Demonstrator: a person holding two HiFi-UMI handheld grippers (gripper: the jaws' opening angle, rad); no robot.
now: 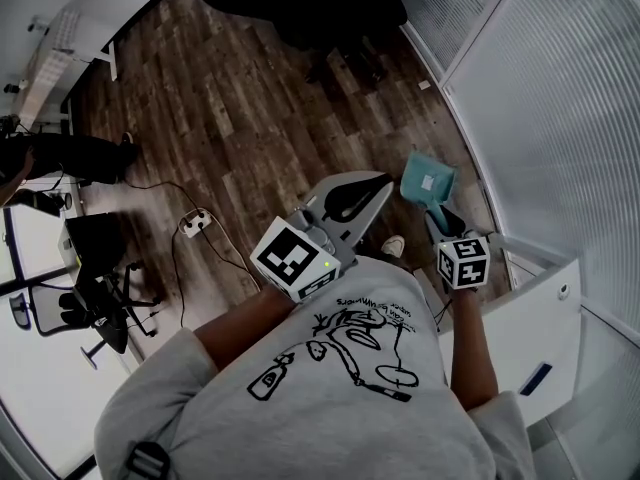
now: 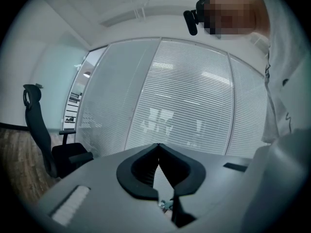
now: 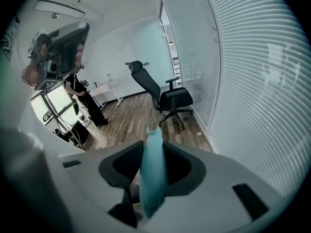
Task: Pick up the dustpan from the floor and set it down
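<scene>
Shirt (image 1: 330, 388): grey, right under the camera, arms reaching out past it.
Right gripper (image 1: 438, 216): clamped on the dustpan (image 1: 428, 180) handle, tipped down toward the floor (image 1: 230, 118), likely so the pan can land flat.
Dustpan spot: handle between the right jaws, teal scoop sticking out just past them, over the wood by the glass wall (image 1: 540, 98).
Left gripper (image 1: 378, 182): closed tight, nothing in it, held level out of the way.

The person wears a grey T-shirt (image 1: 330, 388) with short sleeves and black doodles. Just past the T-shirt, the left gripper (image 1: 378, 188) and right gripper (image 1: 440, 220) are grey, each with a black-and-white cube (image 1: 293, 258).
</scene>
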